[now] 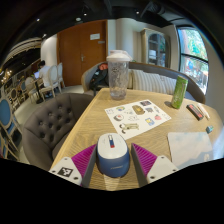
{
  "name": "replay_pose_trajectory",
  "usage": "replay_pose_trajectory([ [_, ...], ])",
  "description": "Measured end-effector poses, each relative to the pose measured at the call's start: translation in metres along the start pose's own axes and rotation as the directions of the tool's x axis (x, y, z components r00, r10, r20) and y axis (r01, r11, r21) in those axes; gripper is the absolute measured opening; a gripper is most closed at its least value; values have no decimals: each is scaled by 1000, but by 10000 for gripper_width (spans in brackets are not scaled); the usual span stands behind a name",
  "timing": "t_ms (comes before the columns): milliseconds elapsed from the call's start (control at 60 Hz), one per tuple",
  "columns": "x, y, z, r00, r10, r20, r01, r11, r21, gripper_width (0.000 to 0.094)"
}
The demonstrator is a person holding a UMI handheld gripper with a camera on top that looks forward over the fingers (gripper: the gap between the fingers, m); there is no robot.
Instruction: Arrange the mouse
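Note:
A white and blue computer mouse (112,153) sits between my two fingers, its nose pointing away over the wooden table (95,120). My gripper (113,159) is shut on the mouse. The left magenta pad (84,160) and the right one (144,157) press against its blue sides. A shadow lies on the wood just under the mouse, and its rear end is hidden below the fingers.
Ahead lies a printed sheet (138,115). Beyond it stands a tall clear plastic cup with a lid (118,75). A green can (179,92) and a brown object (195,111) stand at the far right, a white cloth (190,148) lies near right. A grey armchair (45,115) is left of the table.

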State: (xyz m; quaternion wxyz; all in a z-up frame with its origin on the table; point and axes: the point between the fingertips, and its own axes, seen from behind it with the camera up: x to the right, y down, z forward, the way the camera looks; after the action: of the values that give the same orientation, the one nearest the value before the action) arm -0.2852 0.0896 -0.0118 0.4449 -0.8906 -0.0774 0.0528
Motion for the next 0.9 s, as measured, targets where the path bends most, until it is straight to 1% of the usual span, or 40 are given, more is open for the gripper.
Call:
replay_pose_trajectory([
  [17, -2, 0, 1, 1000, 1, 6, -1, 1000, 0, 679],
  [33, -4, 0, 1, 1000, 3, 11, -3, 1000, 0, 578],
  [183, -8, 6, -5, 1000, 13, -26, -13, 1000, 6, 524],
  [217, -8, 8, -5, 999, 17, -42, -16, 1000, 3, 495],
  [233, -8, 9, -5, 999, 15, -51, -15, 1000, -4, 495],
  [267, -9, 10, -8, 998, 12, -61, -13, 1000, -25, 462],
  [333, -17, 10, -10, 999, 25, -43, -28, 998, -60, 409],
  [383, -19, 9, -12, 999, 45, -31, -47, 995, -83, 385],
  [433, -21, 4, -19, 996, 80, -24, -82, 991, -107, 385],
  [467, -18, -8, -26, 995, 102, -17, -103, 991, -86, 387],
  [533, -2, -50, -48, 992, 123, -6, -123, 992, -10, 387],
  [617, 49, -108, -81, 993, 105, -63, -97, 988, 116, 388],
  [667, 87, -135, -101, 989, 121, -90, -103, 976, 191, 387],
  [683, 100, -145, -109, 987, 134, -90, -113, 971, 208, 387],
  [717, 125, -149, -111, 983, 156, -95, -131, 964, 232, 387],
  [750, 153, -145, -112, 980, 166, -114, -136, 963, 234, 386],
  [833, 217, -113, -115, 973, 138, -187, -100, 975, 197, 386],
  [900, 255, -77, -106, 963, 178, -203, -148, 977, 154, 385],
])
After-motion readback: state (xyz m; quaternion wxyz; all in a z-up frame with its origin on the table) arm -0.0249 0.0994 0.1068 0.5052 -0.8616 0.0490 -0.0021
